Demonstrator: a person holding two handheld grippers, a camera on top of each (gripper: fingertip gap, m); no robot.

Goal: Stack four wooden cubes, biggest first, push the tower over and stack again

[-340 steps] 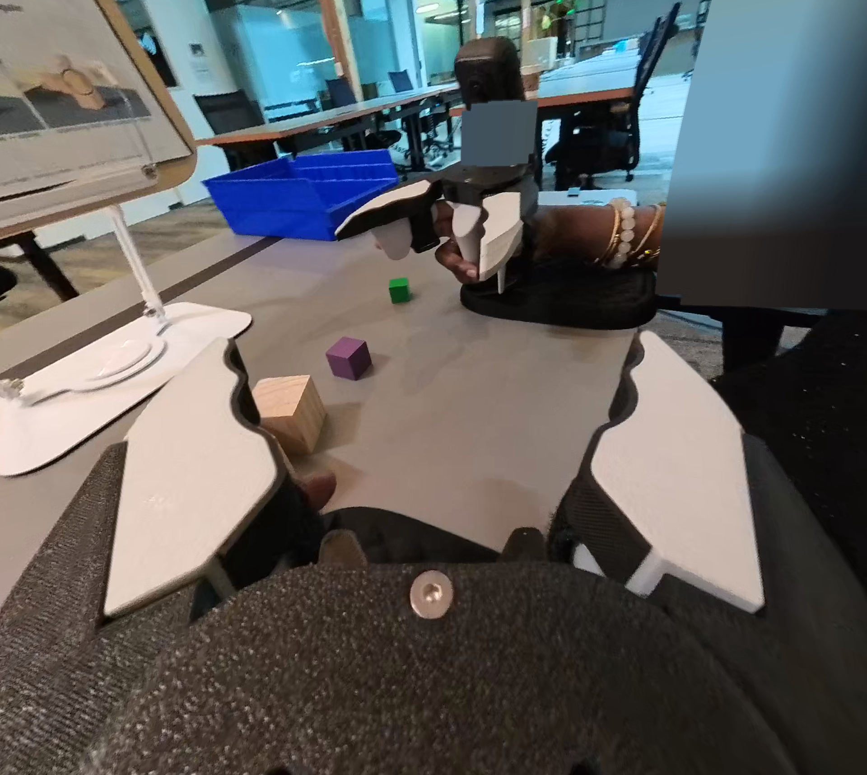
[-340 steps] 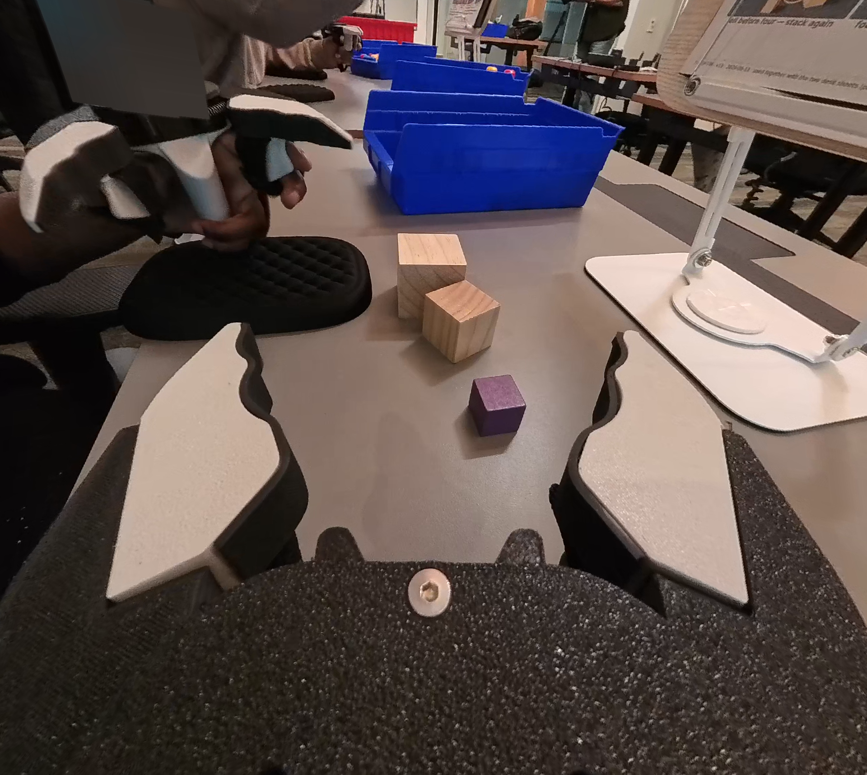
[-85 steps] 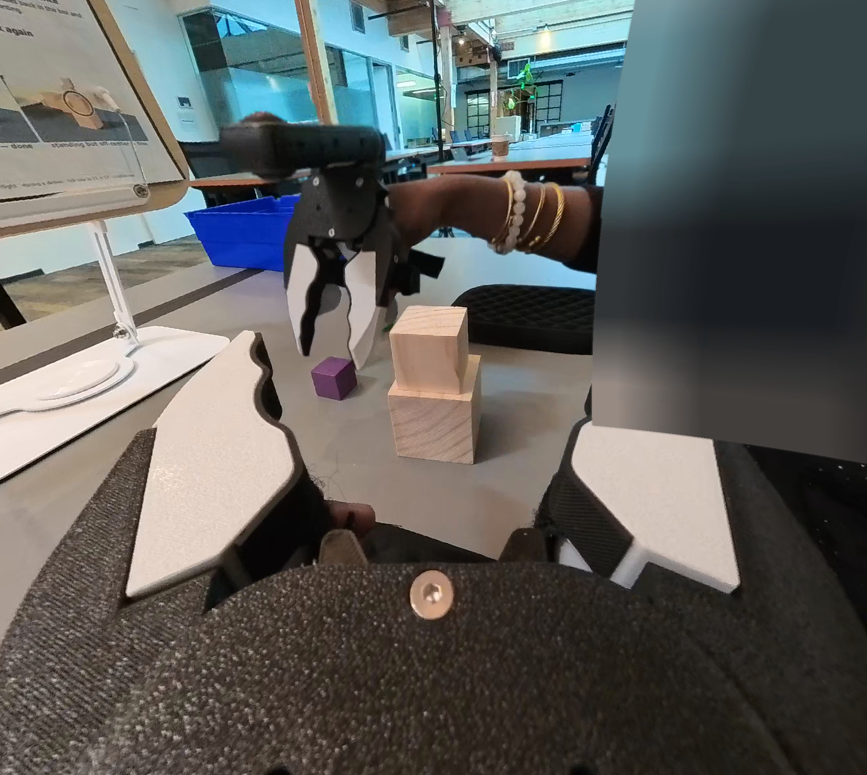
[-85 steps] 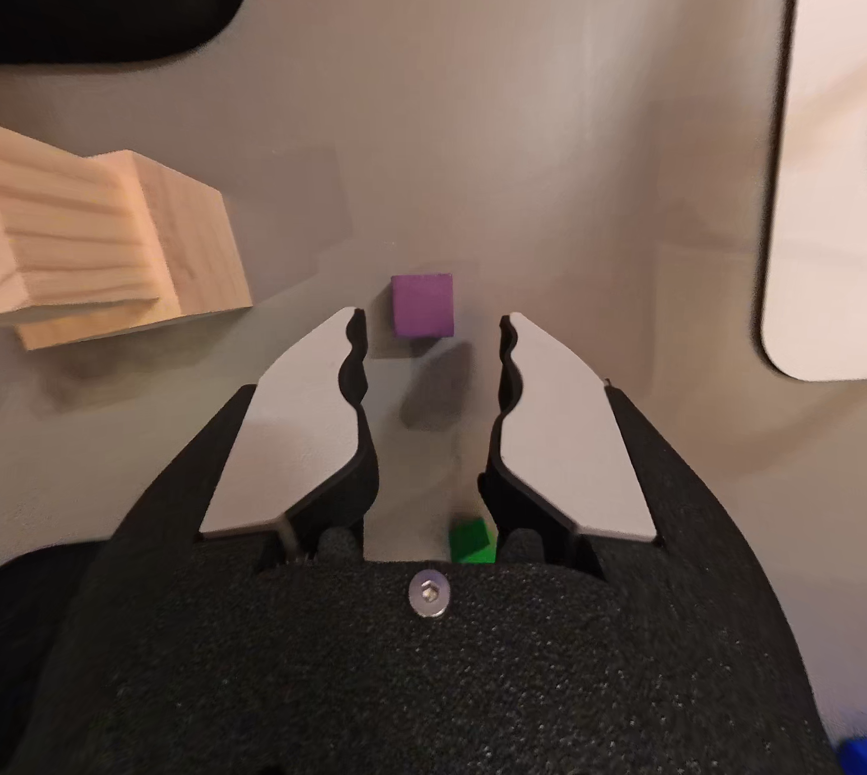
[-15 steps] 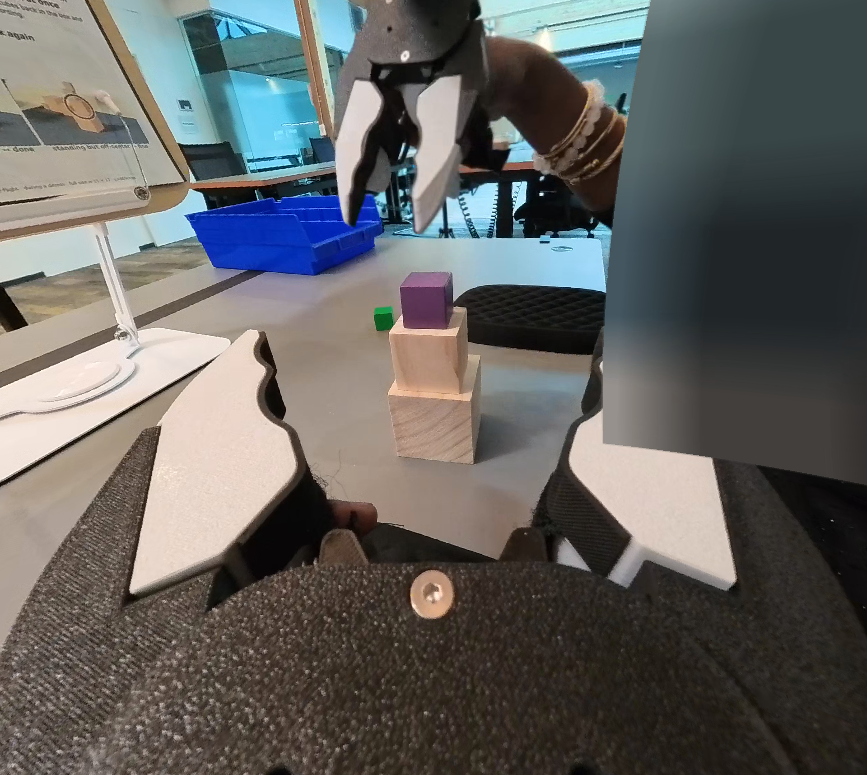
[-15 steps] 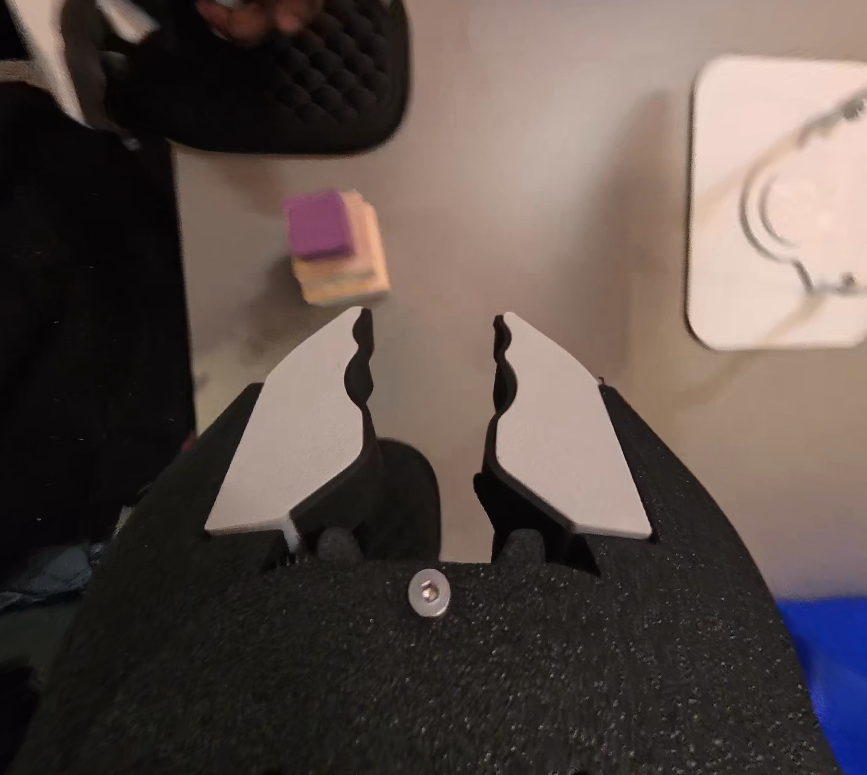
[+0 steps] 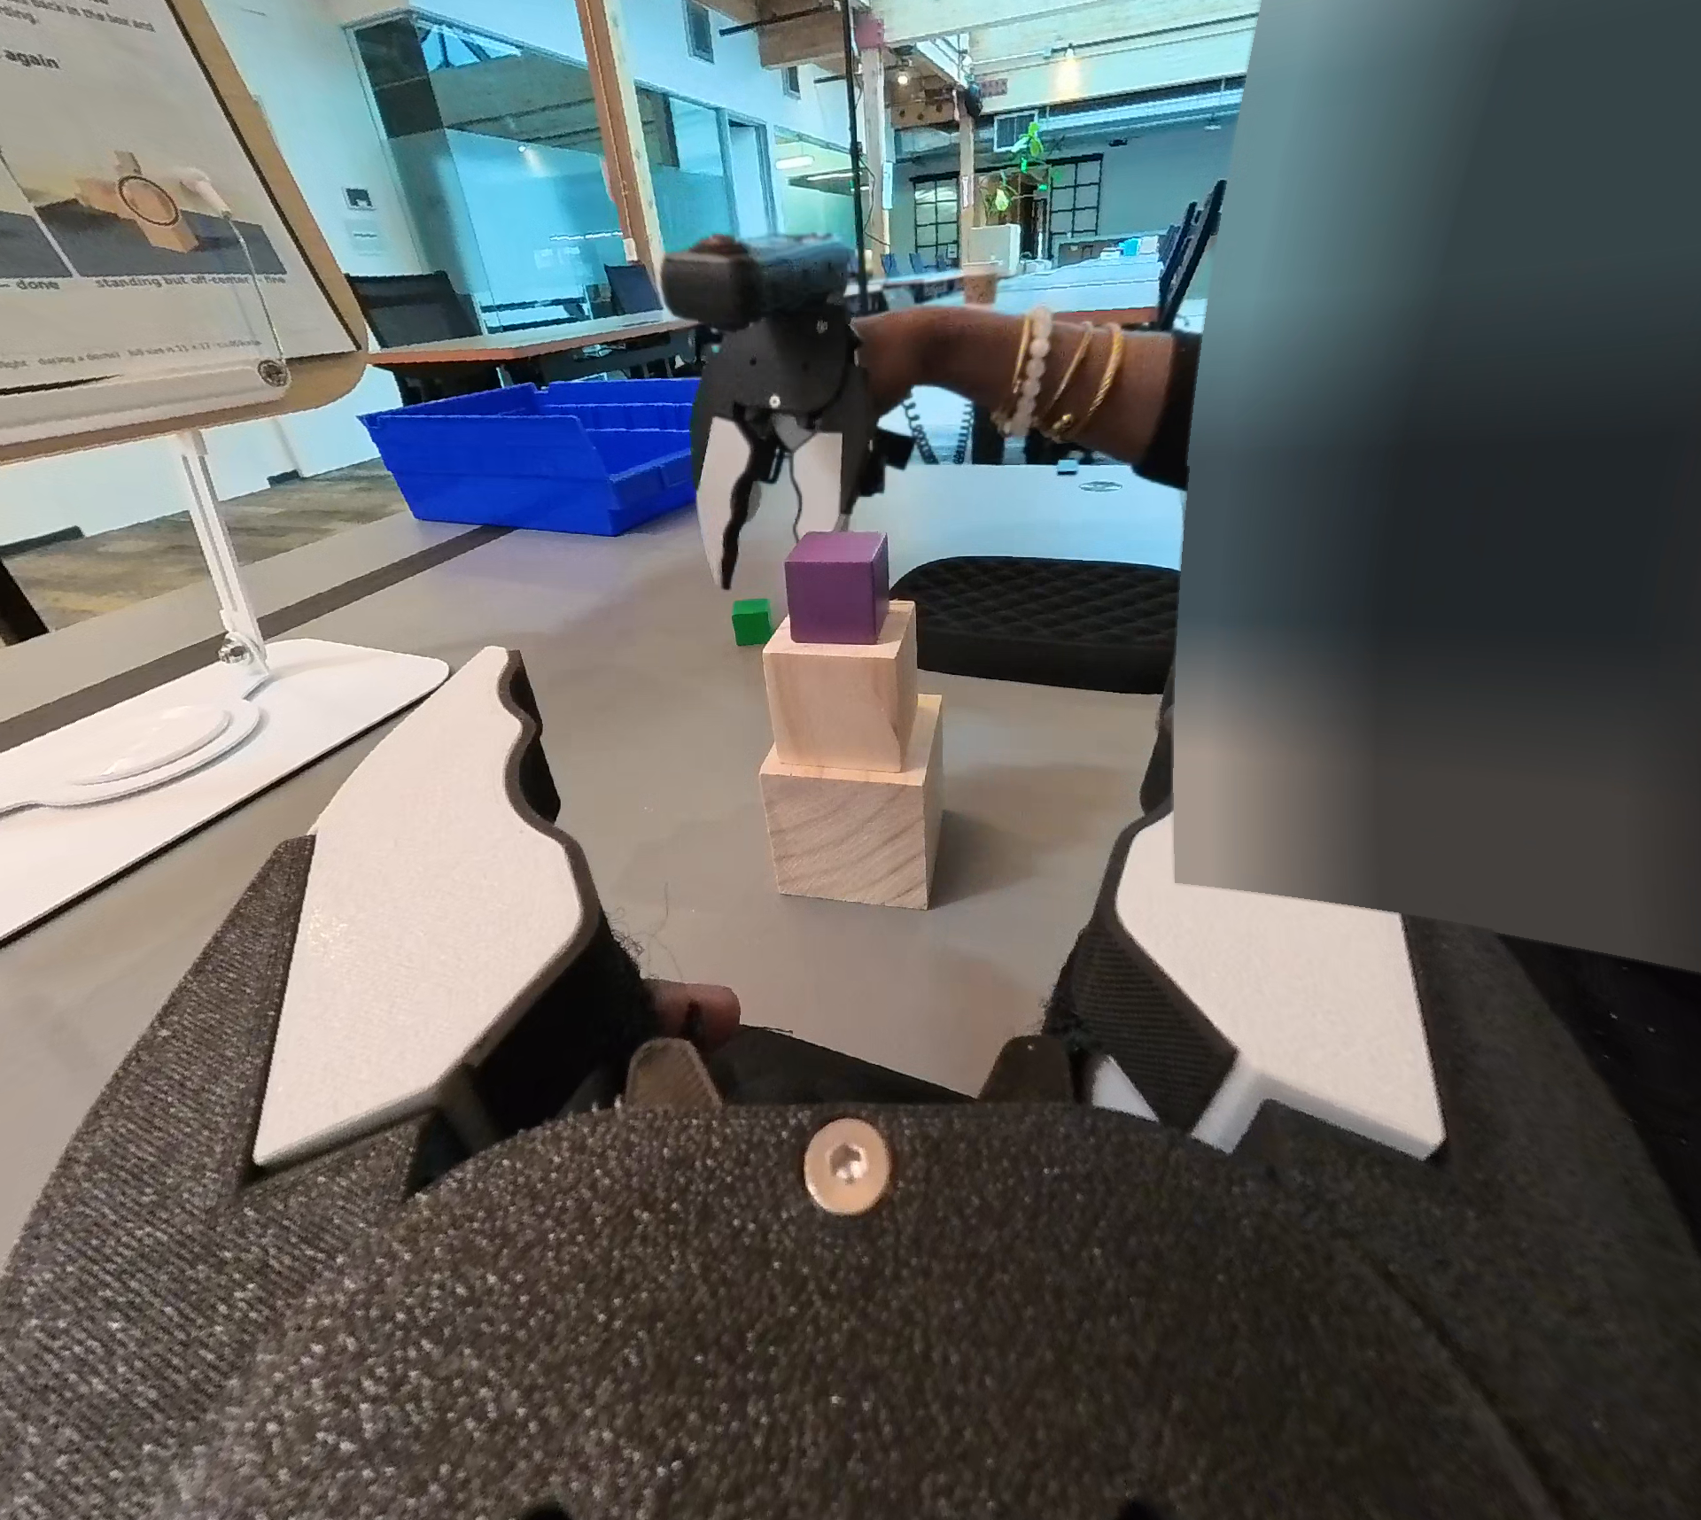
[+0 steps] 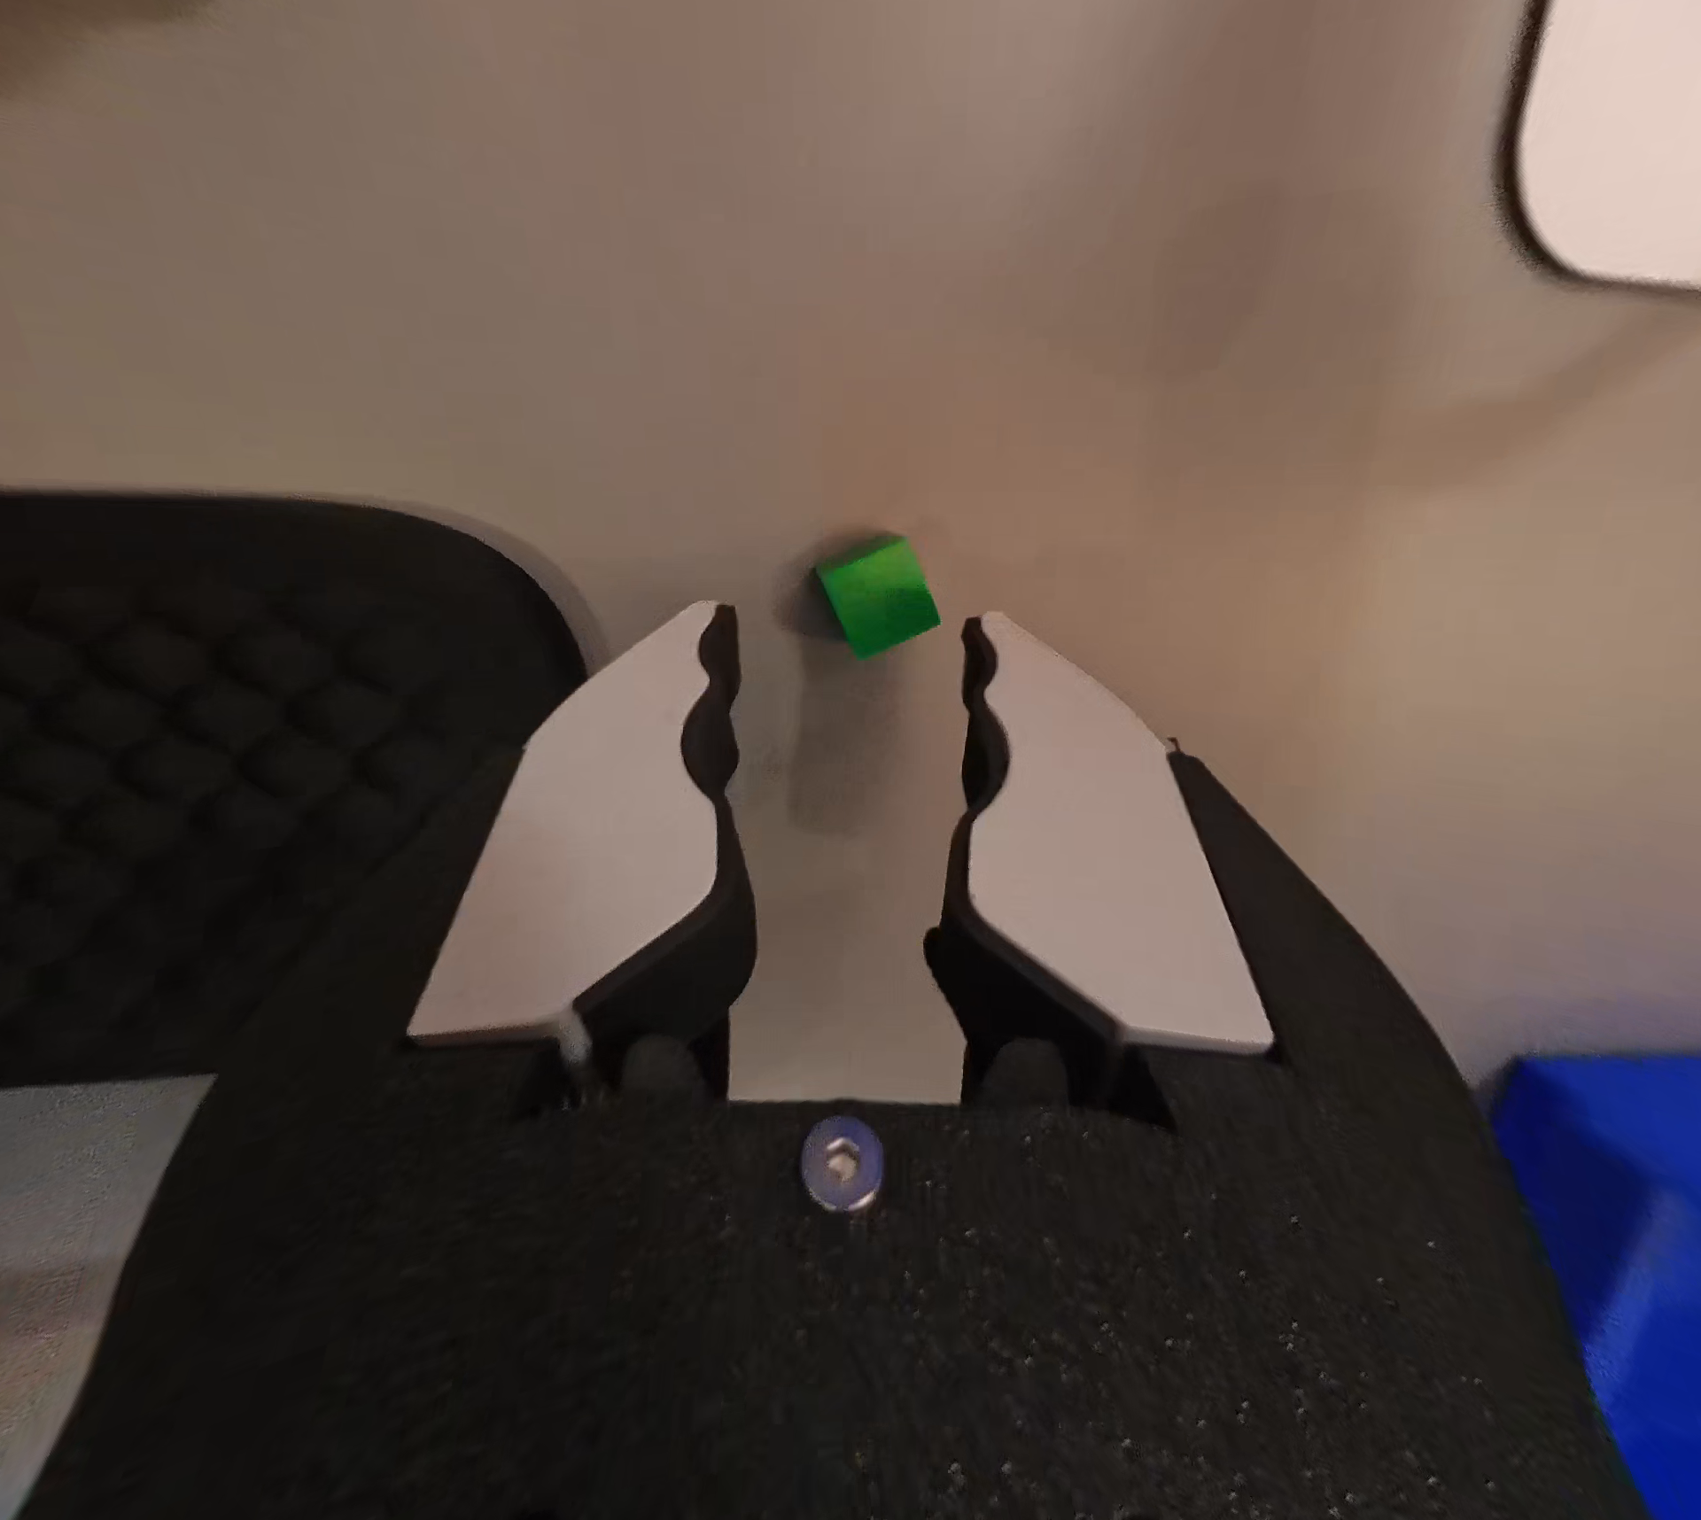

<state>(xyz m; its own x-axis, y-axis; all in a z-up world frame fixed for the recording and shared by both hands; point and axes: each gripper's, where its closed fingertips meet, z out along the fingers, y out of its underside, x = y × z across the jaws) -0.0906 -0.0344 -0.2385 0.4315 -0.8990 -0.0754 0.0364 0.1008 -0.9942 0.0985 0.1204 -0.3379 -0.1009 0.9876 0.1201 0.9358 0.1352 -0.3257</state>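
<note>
One green cube [image 8: 876, 595], corner twd tool [image 8: 849, 622]

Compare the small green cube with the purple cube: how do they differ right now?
The purple cube tops a stack of two wooden blocks; the small green cube lies on the grey table. Green is visibly smaller. The open right gripper hovers over the green one, touching neither. Both are plain painted cubes.

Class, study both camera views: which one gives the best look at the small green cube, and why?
The right wrist view: the green cube sits large and unobstructed on the grey table, just ahead of the open right gripper. The left wrist view shows the green cube only small and distant, behind the block stack.
</note>
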